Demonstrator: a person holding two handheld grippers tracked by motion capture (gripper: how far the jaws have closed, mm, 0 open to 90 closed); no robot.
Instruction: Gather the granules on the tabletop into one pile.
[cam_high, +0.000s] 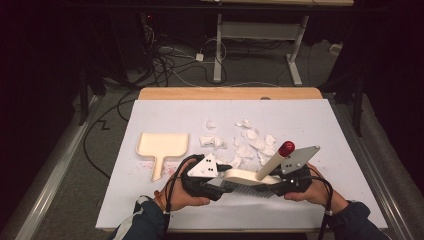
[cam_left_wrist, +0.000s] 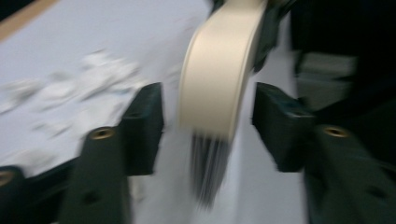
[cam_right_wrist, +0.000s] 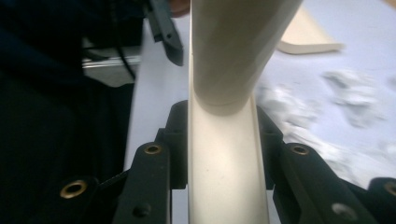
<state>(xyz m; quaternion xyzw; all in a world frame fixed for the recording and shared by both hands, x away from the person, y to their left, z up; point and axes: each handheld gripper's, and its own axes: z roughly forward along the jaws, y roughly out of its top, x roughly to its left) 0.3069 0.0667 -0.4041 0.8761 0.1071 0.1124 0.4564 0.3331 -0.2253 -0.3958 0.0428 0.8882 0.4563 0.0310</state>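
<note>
1. Looking down, high view: brush (cam_high: 248, 176) lies long-axis left to right at the near edge of the counter (cam_high: 320, 125), between left gripper (cam_high: 218, 181) and right gripper (cam_high: 278, 184); its red-tipped handle rises to the right. Paper scraps (cam_high: 250, 142) lie just beyond, dustpan (cam_high: 161, 146) far left.
2. Left gripper view: fingers (cam_left_wrist: 142, 126) stand apart, either side of the brush head (cam_left_wrist: 217, 79), not touching it.
3. Right gripper view: fingers (cam_right_wrist: 177, 140) clamp the brush body (cam_right_wrist: 224, 163).

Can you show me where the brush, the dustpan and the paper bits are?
brush (cam_high: 245, 175), high view, cream back.
dustpan (cam_high: 163, 145), high view, flat pan.
paper bits (cam_high: 252, 144), high view, middle of the pile.
</note>
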